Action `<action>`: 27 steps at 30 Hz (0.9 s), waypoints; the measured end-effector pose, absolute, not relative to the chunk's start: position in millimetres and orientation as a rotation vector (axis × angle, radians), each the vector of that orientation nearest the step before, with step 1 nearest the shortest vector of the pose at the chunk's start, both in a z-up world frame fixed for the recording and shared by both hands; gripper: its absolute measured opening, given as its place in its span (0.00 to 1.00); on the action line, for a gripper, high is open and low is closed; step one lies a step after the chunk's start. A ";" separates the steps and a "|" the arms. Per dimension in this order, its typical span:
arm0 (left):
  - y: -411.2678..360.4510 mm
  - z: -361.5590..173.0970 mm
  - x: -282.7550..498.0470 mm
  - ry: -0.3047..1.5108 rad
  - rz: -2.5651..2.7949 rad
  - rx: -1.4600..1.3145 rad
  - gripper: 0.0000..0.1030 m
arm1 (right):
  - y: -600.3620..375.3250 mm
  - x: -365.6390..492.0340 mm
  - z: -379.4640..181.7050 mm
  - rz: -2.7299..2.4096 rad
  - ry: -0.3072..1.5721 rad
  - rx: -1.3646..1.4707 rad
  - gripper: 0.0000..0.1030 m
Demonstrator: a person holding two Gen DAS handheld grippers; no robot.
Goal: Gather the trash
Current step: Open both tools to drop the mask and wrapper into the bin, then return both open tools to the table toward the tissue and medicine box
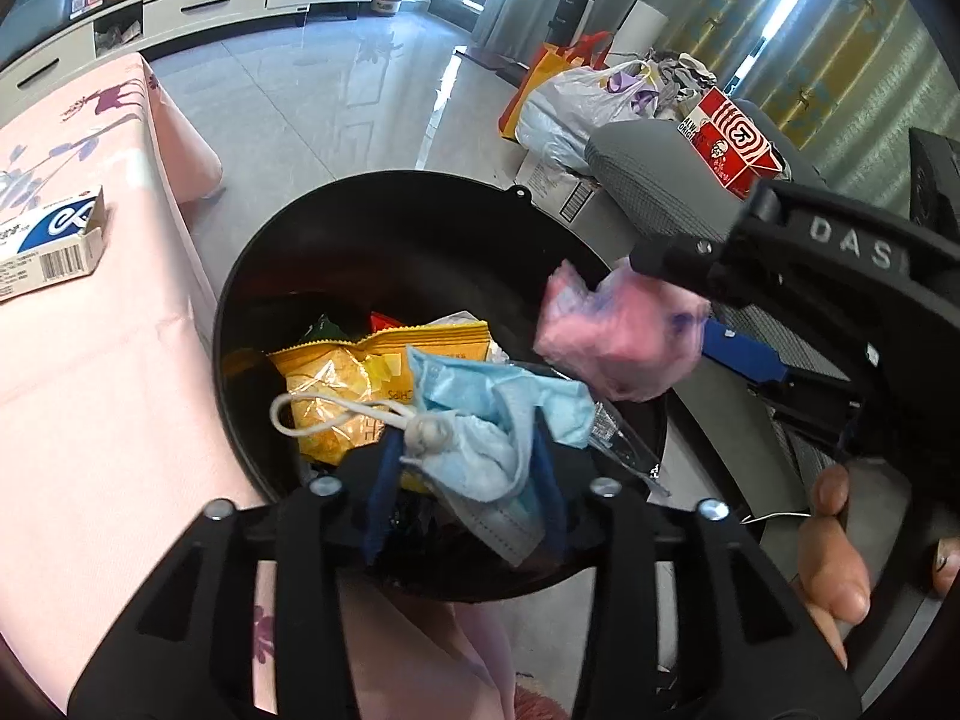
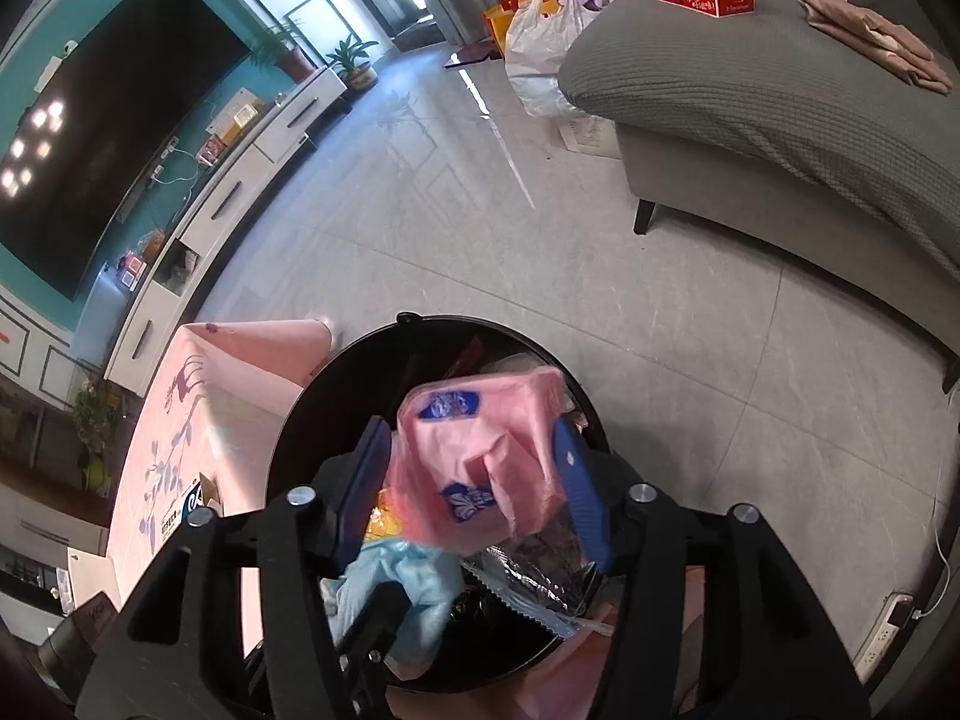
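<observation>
— Black bin beside the table: why are both tools over it?
— To drop trash in. Left tool, jaws parted, has the blue face mask loose between them; right tool, also released, lets the pink tissue wrapper slip.

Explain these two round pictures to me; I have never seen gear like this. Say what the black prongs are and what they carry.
A person holds two hand-operated grippers, each with a fisheye camera looking along its fingers. In the left camera's view, the left gripper has a crumpled blue face mask between its fingers, above a black trash bin already holding a yellow snack wrapper. The right camera's view shows the right gripper with a pink tissue packet between its fingers, over the same bin. Both look loosened. A small box lies on the pink-covered table beside it.
</observation>
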State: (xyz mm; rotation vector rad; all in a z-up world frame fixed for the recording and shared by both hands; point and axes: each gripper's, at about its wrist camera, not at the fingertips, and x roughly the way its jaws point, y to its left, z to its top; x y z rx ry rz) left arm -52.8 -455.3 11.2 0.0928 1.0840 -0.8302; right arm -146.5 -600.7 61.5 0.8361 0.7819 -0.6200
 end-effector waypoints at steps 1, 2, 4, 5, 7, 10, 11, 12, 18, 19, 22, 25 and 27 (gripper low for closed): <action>-452.4 13.6 -53.6 1.077 -0.832 0.087 0.50 | -598.9 -146.1 63.3 -0.618 0.775 0.833 0.61; -449.4 16.1 -53.9 1.073 -0.832 0.079 0.55 | -597.4 -145.5 65.0 -0.616 0.772 0.826 0.63; -442.3 22.2 -53.7 1.059 -0.827 0.063 0.63 | -592.7 -142.6 69.5 -0.607 0.763 0.805 0.69; -438.8 25.6 -53.5 1.050 -0.826 0.057 0.72 | -590.4 -141.4 71.8 -0.603 0.758 0.794 0.70; -429.5 35.6 -53.4 1.021 -0.820 0.050 0.83 | -585.1 -138.9 76.6 -0.597 0.751 0.776 0.71; -406.7 49.5 -52.9 0.969 -0.774 0.035 0.93 | -574.8 -134.4 85.2 -0.534 0.728 0.771 0.71; -397.6 53.1 -51.0 0.958 -0.758 0.022 0.95 | -570.2 -132.4 89.2 -0.508 0.717 0.767 0.71; -388.5 56.5 -50.2 0.949 -0.743 0.008 0.96 | -565.9 -130.2 92.8 -0.496 0.710 0.759 0.72; -310.3 76.7 -36.4 0.903 -0.602 -0.077 0.97 | -522.9 -105.5 116.5 -0.426 0.690 0.637 0.79; -298.8 79.0 -34.0 0.899 -0.574 -0.088 0.97 | -512.3 -98.5 119.3 -0.398 0.693 0.616 0.80; -252.3 85.5 -24.7 0.881 -0.476 -0.123 0.97 | -483.3 -79.7 124.7 -0.326 0.705 0.557 0.80; -198.9 87.1 -15.0 0.871 -0.343 -0.146 0.97 | -450.8 -61.1 127.7 -0.245 0.726 0.500 0.81; -171.9 88.1 -11.0 0.864 -0.274 -0.145 0.97 | -428.5 -49.6 127.9 -0.163 0.742 0.483 0.81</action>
